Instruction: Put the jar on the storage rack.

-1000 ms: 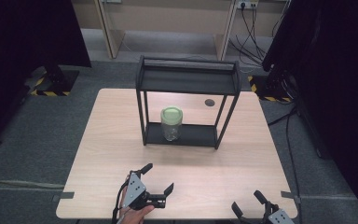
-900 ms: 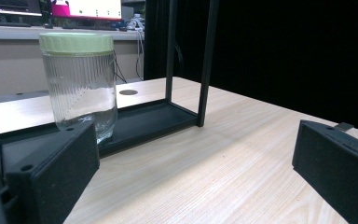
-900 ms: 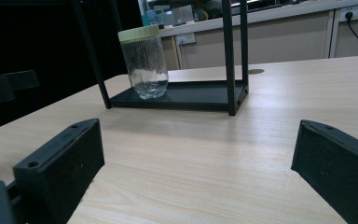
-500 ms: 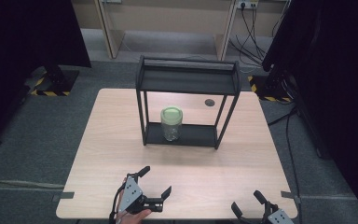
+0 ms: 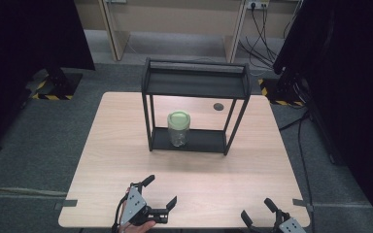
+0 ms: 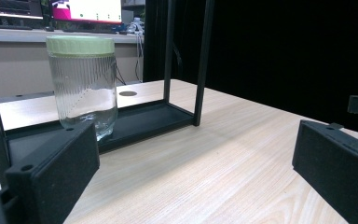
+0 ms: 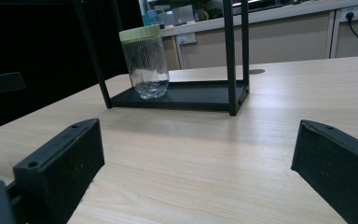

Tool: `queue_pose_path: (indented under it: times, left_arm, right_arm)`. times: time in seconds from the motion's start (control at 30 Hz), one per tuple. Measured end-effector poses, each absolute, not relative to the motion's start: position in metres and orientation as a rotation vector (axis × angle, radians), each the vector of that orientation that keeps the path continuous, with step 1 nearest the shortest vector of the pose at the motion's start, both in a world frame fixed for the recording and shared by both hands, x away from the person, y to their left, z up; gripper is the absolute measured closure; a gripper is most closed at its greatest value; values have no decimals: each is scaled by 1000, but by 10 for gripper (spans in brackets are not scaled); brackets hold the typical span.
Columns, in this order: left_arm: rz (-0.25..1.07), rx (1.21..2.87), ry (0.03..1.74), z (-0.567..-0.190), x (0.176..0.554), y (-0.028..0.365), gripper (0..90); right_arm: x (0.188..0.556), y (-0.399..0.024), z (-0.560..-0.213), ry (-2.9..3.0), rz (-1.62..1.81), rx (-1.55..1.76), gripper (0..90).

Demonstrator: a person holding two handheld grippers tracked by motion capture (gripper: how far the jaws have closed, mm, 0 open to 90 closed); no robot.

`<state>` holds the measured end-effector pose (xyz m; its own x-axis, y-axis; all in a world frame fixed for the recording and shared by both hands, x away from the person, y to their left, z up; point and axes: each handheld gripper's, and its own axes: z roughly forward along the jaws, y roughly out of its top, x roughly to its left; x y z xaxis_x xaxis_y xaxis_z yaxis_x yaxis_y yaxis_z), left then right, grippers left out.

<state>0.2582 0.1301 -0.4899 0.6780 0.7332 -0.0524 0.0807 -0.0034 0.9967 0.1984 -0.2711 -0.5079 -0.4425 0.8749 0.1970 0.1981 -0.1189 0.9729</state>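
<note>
ribbed clear jar point(image 5: 178, 133), pale green lid point(image 5: 178, 119), black rack point(image 5: 196, 85).

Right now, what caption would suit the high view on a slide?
Two open grippers, left and right, wait at the table's near edge; a green-lidded glass jar stands on a black rack's lower shelf.

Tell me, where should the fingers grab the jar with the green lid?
Probably around the jar's ribbed glass body, below the green lid, coming in level from the front, the person's side. It stands upright on the black shelf's bottom tray, and the top tray sits right over it, so reaching down from above looks blocked.
</note>
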Motion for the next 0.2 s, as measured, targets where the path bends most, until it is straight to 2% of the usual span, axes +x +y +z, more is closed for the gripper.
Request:
queue_pose_path:
  times: [0.2]
  left_arm:
    - [586, 1520, 708, -496, 259, 131, 0]
  right_arm:
    - [198, -271, -508, 1610, 1608, 1195, 23]
